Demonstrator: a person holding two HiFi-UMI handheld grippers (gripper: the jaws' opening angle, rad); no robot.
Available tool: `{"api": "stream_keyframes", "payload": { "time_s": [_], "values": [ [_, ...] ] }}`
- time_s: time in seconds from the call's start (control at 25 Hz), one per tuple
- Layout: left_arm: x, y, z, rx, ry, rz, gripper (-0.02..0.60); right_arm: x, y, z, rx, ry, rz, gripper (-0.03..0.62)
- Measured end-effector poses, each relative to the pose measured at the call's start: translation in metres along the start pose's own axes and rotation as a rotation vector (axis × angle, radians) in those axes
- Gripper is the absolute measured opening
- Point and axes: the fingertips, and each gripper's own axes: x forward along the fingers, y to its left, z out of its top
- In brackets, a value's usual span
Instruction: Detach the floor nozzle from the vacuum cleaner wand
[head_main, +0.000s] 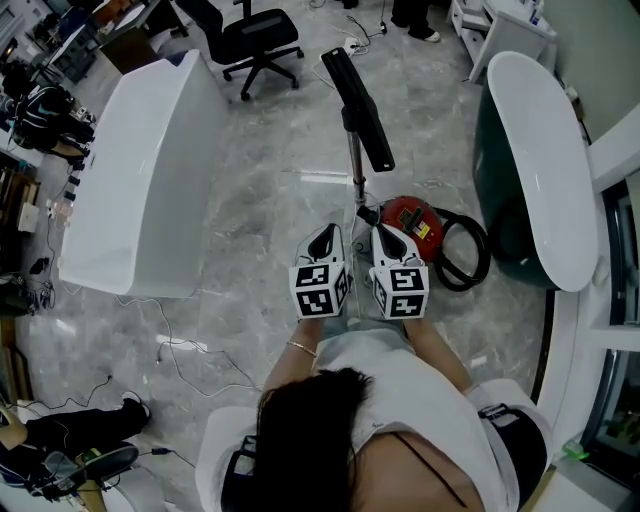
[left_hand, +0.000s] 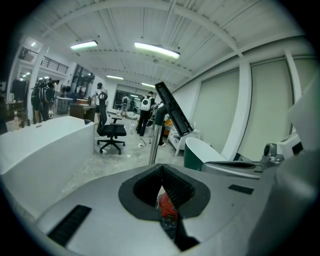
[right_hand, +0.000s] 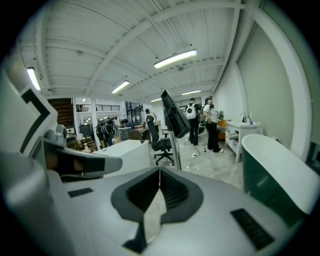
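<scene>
The flat black floor nozzle (head_main: 358, 95) is sitting raised atop the chrome wand (head_main: 354, 160), within reach. Near the wand, the left gripper (head_main: 324, 236) and right gripper (head_main: 386, 236) are hovering, pressed together, empty.

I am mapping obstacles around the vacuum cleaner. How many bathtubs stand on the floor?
2: a white bathtub at left, a green-sided bathtub at right. More may be hidden.

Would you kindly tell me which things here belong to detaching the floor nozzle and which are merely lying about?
Job in hand: black flat floor nozzle; silver metal wand; red canister vacuum cleaner; black hose; left gripper and right gripper, jaws shut, empty.

Lying about: white bathtub; green-sided white bathtub; black wheeled office chair; loose floor cables.
</scene>
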Motion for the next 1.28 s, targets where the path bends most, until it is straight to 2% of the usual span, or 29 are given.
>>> {"api": "stream_keyframes", "payload": {
  "time_s": [0.2,0.32,0.52,0.64,0.88,1.04,1.28],
  "values": [
    [0.014,0.006,0.005,0.006,0.011,-0.018,0.005,0.013,0.005,0.015,0.008,-0.030,0.020,0.015],
    [0.024,0.012,0.011,0.005,0.015,-0.026,0.005,0.017,0.008,0.033,0.026,-0.086,0.064,0.015],
    [0.042,0.020,0.022,-0.002,0.019,-0.033,0.004,0.022,0.000,0.062,0.015,-0.145,0.060,0.015],
    [0.053,0.021,0.029,-0.011,0.014,-0.041,0.005,0.024,0.001,0.078,0.011,-0.183,0.102,0.015],
    [0.068,0.025,0.034,-0.012,0.021,-0.060,0.005,0.036,0.001,0.095,-0.033,-0.187,0.076,0.015],
    [0.077,0.032,0.037,-0.013,0.032,-0.068,0.005,0.045,0.008,0.101,-0.060,-0.179,0.112,0.017],
    [0.092,0.036,0.040,-0.013,0.043,-0.094,0.003,0.056,0.009,0.120,-0.097,-0.205,0.095,0.017]
  ]
}}
